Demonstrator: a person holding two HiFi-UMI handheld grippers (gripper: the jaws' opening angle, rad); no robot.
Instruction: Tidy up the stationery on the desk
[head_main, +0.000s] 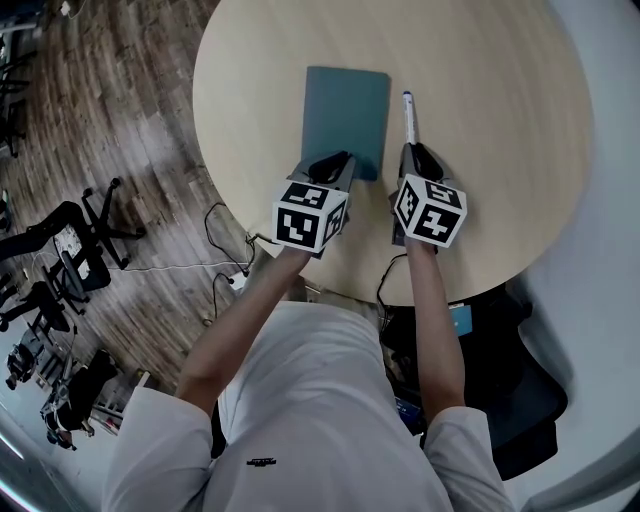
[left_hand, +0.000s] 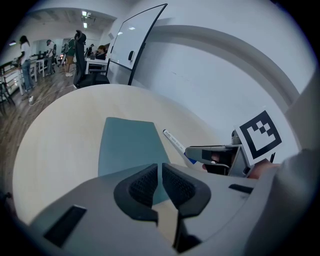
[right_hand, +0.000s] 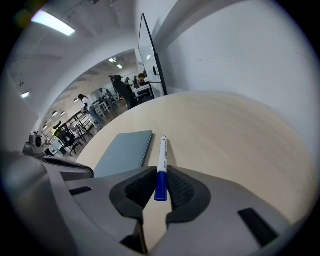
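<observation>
A white marker with a blue cap (head_main: 408, 115) lies pointing away from me on the round pale wooden table (head_main: 500, 120). My right gripper (head_main: 415, 155) is shut on the marker's blue cap end (right_hand: 160, 186); the white barrel sticks out forward. A teal notebook (head_main: 346, 118) lies flat just left of the marker, closed. My left gripper (head_main: 335, 162) hovers at the notebook's near right corner, shut with nothing between its pads (left_hand: 145, 184). In the left gripper view the notebook (left_hand: 127, 145), the marker (left_hand: 173, 142) and the right gripper (left_hand: 210, 152) all show.
The table's near edge is close under both grippers. Office chairs (head_main: 70, 250) and cables (head_main: 215, 265) are on the wooden floor to the left. A dark chair (head_main: 520, 390) sits below the table at right. A whiteboard (left_hand: 137, 42) and people stand far behind.
</observation>
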